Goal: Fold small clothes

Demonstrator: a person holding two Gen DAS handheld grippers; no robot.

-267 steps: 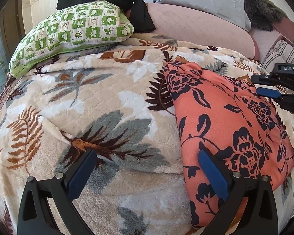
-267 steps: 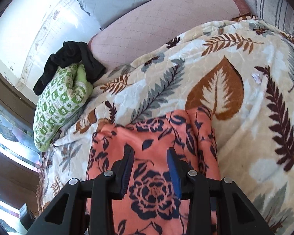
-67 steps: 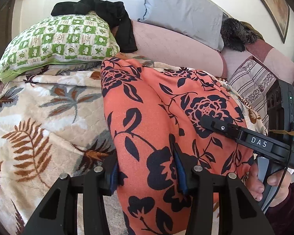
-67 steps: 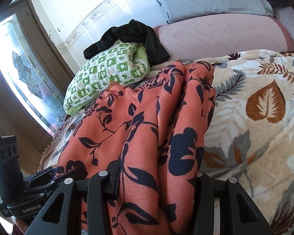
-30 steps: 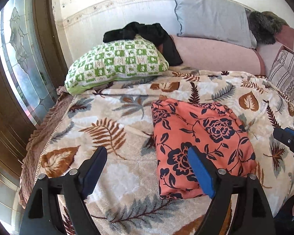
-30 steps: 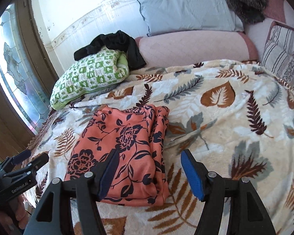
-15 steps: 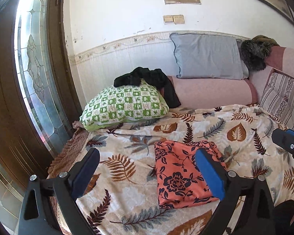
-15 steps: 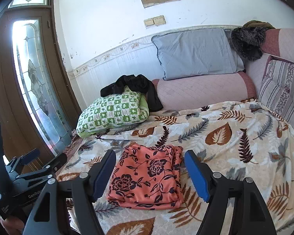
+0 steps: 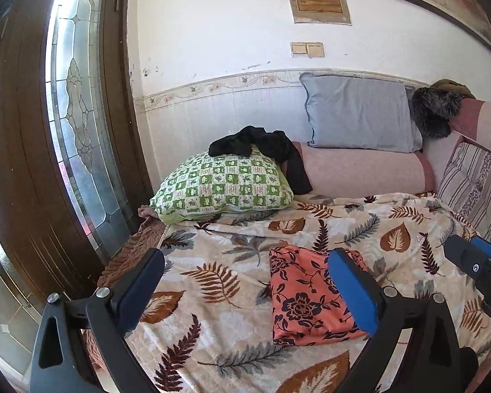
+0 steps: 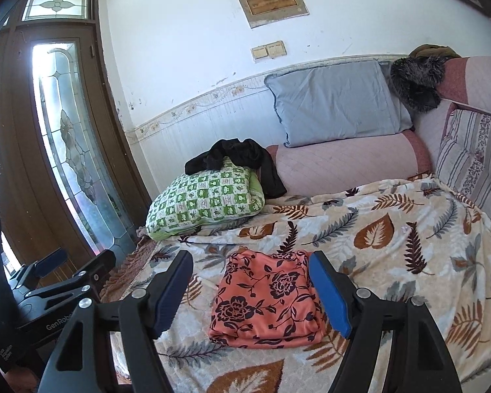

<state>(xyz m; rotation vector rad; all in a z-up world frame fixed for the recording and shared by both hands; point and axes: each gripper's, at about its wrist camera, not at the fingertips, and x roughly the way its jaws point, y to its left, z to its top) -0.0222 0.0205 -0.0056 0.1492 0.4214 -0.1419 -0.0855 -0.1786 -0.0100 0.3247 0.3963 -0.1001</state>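
Lying folded: coral floral garment (image 10: 265,301) on blanket (image 10: 409,262)

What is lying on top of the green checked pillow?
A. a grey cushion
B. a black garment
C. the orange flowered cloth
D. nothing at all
B: a black garment is draped over the top of the green checked pillow, while the folded orange flowered cloth lies apart on the leaf-print blanket.
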